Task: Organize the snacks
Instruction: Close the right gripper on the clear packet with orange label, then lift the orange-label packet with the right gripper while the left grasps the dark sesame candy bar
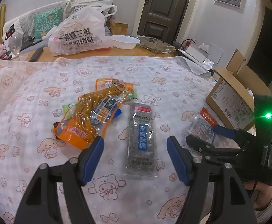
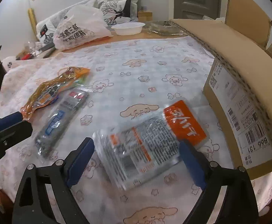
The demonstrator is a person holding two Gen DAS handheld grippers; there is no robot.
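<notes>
The right gripper [image 2: 136, 160] stands wide open around a clear snack packet with an orange end [image 2: 150, 143], which lies on the patterned cloth [image 2: 136, 59] beside the cardboard box [image 2: 238, 97]. The left gripper [image 1: 135, 157] hangs half open and empty above a grey sesame candy bar [image 1: 140, 140]. Just beyond it, orange packets [image 1: 91, 112] lie piled. Farther back sit a white plastic bag [image 1: 78, 35] and a white bowl [image 1: 124, 41].

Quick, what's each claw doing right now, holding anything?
Left claw: open, holding nothing, above the grey sesame bar.
Right claw: open around the orange-topped packet, not gripping it.
</notes>
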